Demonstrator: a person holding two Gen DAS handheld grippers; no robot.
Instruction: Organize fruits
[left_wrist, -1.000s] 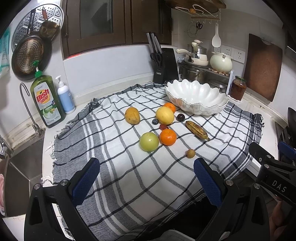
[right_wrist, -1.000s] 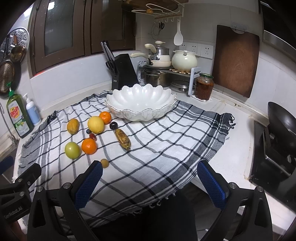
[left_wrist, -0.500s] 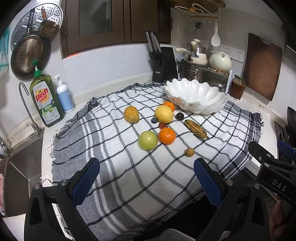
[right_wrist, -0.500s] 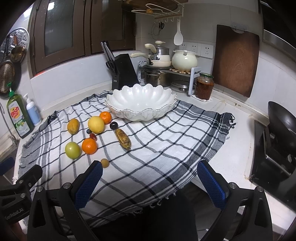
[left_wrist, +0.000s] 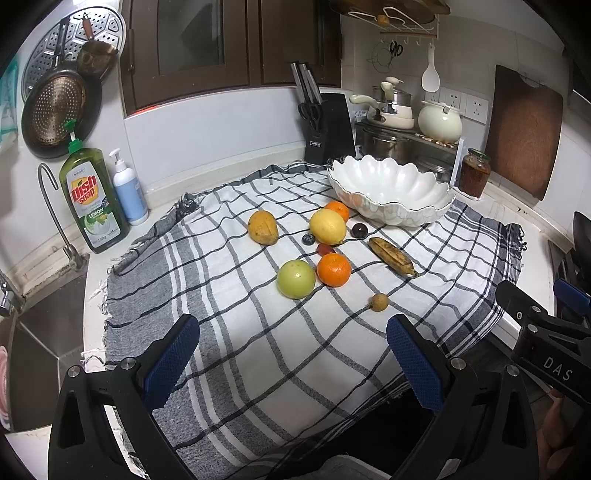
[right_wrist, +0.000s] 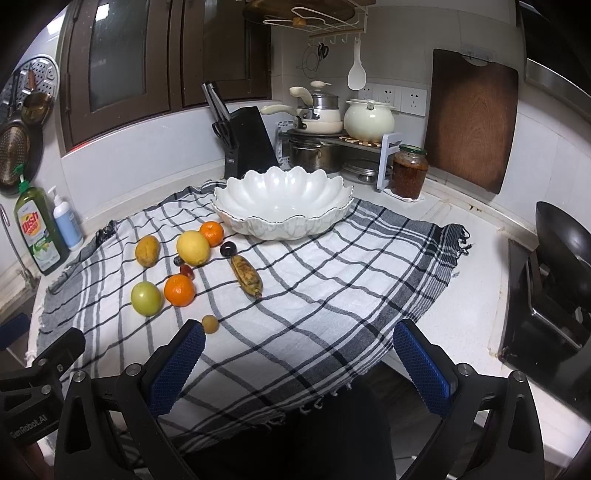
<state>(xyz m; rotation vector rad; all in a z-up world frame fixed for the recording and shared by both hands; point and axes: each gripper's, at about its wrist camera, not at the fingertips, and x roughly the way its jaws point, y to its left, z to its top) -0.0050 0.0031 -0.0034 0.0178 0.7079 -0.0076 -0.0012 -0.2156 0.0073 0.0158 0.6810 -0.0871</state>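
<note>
Loose fruit lies on a checked cloth (left_wrist: 258, 350): a green apple (left_wrist: 296, 278), an orange (left_wrist: 334, 270), a yellow lemon (left_wrist: 327, 226), a second orange (left_wrist: 338, 210), a brown-yellow mango (left_wrist: 262, 228), a spotted banana (left_wrist: 392, 255), a dark plum (left_wrist: 358, 230), a small tan fruit (left_wrist: 379, 302) and small dark berries. Behind them stands an empty white scalloped bowl (left_wrist: 391, 192). My left gripper (left_wrist: 293, 362) hangs open over the cloth's near edge. My right gripper (right_wrist: 297, 363) is open too, its left pad beside the tan fruit (right_wrist: 210, 324). The bowl (right_wrist: 282, 206) and banana (right_wrist: 246, 275) lie ahead of it.
A dish soap bottle (left_wrist: 92, 199), a pump bottle (left_wrist: 127, 192) and a sink tap (left_wrist: 55, 214) stand at the left. A knife block (left_wrist: 328, 127), pots on a rack (left_wrist: 417, 122), a jar (left_wrist: 476, 177) and a cutting board (left_wrist: 524, 129) line the back. A black stove and pan (right_wrist: 557, 266) sit at the right.
Both grippers have drifted slightly; the scene sits a little lower and closer in the right view. No fruit has moved and both grippers remain open.
</note>
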